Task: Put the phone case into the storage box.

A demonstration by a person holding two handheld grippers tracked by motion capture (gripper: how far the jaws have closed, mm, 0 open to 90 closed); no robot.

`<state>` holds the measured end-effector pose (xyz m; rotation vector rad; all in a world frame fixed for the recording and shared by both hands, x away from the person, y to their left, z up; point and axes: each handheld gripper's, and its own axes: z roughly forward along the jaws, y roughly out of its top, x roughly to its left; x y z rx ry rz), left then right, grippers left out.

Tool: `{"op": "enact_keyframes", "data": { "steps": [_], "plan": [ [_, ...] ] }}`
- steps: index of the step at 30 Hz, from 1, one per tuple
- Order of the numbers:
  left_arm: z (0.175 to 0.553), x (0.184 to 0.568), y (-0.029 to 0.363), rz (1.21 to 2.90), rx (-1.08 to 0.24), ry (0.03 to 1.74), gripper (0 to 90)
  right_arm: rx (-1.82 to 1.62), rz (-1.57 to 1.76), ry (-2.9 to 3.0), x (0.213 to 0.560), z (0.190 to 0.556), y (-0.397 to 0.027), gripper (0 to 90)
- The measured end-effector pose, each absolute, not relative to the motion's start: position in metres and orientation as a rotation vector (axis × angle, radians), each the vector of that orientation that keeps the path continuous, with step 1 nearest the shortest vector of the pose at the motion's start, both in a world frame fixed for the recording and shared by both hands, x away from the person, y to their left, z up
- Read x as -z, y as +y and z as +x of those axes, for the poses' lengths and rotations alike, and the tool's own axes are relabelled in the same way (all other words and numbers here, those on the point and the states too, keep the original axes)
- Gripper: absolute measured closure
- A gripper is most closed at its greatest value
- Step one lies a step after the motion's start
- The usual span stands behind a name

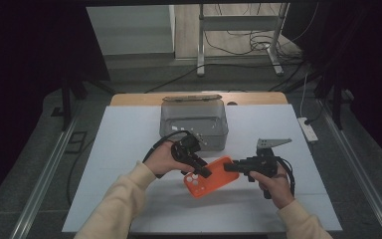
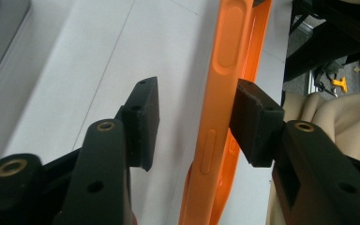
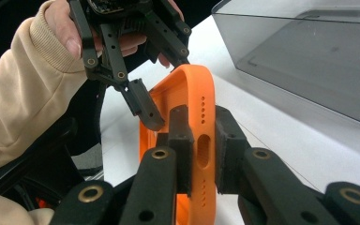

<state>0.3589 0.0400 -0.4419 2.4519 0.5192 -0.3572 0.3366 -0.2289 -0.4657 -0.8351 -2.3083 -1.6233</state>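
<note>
Right gripper view: right gripper [image 3: 201,150] clamps unmarked orange phone case [image 3: 192,84]

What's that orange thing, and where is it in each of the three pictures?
High view: the orange phone case sits low at centre, between the two grippers.
Left gripper view: its edge runs top to bottom right of centre, between the two jaws.
Right gripper view: it stands at centre, its bottom edge clamped in the jaws.
Shared landmark: the grey plastic bin, top left in the left gripper view, top right in the right gripper view.
</note>
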Motion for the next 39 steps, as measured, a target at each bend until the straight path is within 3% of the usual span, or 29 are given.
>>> {"op": "enact_keyframes", "data": {
  "steps": [22,29,39],
  "plan": [
    [0.3586,0.4422,0.0413,2.458,0.38,0.511,62.9,1.622,-0.823,-2.31,0.4668,0.3368,-0.2287,79.8],
    [0.3576,0.4421,0.0392,2.465,0.403,0.493,73.7,1.623,-0.821,-2.31,0.4669,0.3368,-0.2286,79.7],
    [0.3566,0.4401,0.0403,2.461,0.424,0.487,78.1,1.626,-0.817,-2.304,0.4674,0.3371,-0.2289,79.7]
  ]
}}
